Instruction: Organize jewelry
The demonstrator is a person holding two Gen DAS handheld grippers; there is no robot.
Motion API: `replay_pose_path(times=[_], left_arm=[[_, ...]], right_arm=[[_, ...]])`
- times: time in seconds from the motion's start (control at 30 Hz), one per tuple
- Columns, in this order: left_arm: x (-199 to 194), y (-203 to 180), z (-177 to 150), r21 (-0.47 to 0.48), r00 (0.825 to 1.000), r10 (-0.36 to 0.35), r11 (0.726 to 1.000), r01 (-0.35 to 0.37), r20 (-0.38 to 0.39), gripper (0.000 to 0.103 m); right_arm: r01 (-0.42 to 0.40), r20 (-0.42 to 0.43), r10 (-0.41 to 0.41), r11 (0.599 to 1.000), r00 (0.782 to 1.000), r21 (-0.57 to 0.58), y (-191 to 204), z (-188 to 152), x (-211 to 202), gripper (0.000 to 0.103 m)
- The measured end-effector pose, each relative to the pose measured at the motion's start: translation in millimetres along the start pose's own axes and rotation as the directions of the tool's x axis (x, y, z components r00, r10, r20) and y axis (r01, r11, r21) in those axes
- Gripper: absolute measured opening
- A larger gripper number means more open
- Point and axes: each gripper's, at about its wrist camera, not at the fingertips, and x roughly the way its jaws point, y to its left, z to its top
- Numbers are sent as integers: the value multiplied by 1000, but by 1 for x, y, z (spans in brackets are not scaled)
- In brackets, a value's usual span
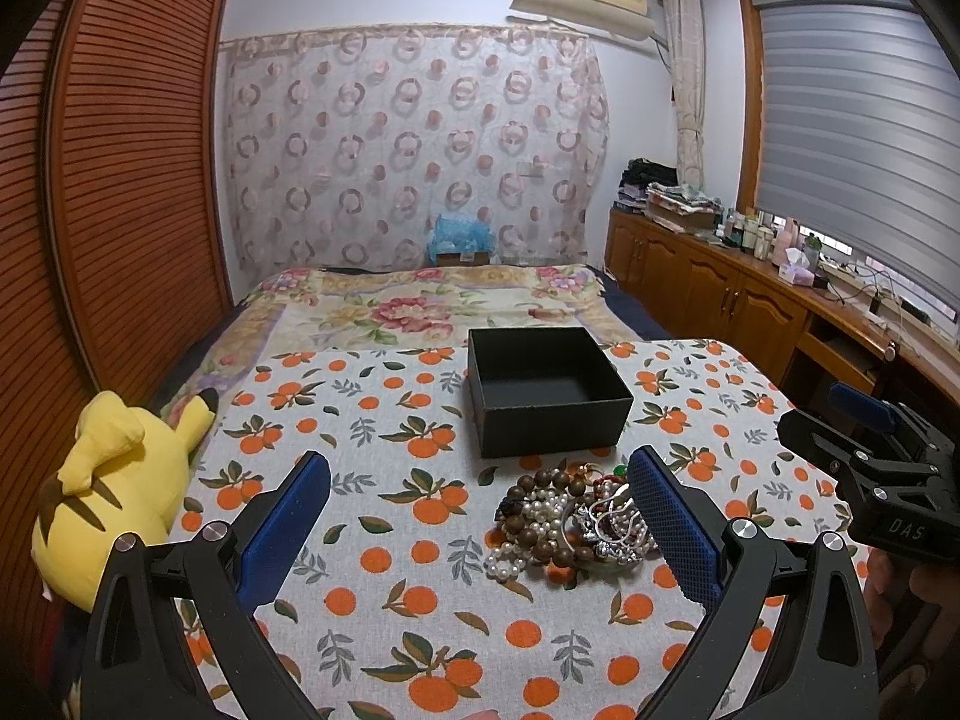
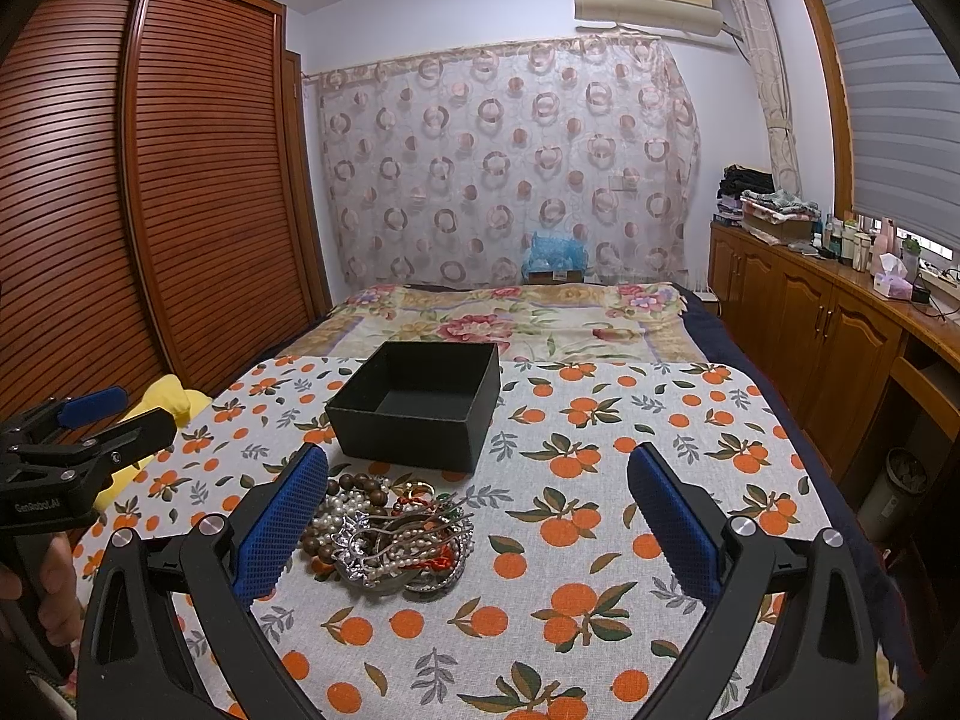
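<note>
Left gripper [image 1: 480, 516] wide open, nothing held, hovering above the orange-print tablecloth [image 1: 372, 588]; its right finger [image 1: 675, 525] sits just beside/over the jewelry pile [image 1: 567, 519] edge. Right gripper [image 2: 477, 513] also spread wide, empty, w/ left finger [image 2: 282, 525] at the pile's [image 2: 390, 534] left side. Pile = wooden bead strands, pearl strands, silver pieces, tangled together on the table. Black box [image 1: 543, 390], open and empty, stands just behind the pile, apart from it. Yellow plush toy [image 1: 114, 492] lies at the table's left edge, on the bed [image 1: 420, 306].
</note>
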Motion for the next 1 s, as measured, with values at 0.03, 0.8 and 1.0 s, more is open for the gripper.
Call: replay_pose_path(times=[0.03,0.8,1.0], left_arm=[[-1,-2,1,0,1000,0,1000,0,0,96],[22,7,-14,3,997,-13,1000,13,-74,96],[36,9,-23,8,993,-19,1000,20,-118,96]], right_arm=[[0,0,0,1000,1000,0,0,0,0,101],[-23,-34,23,1000,999,1,-2,-4,11,101],[-53,-77,52,999,996,-9,-3,-15,26,101]])
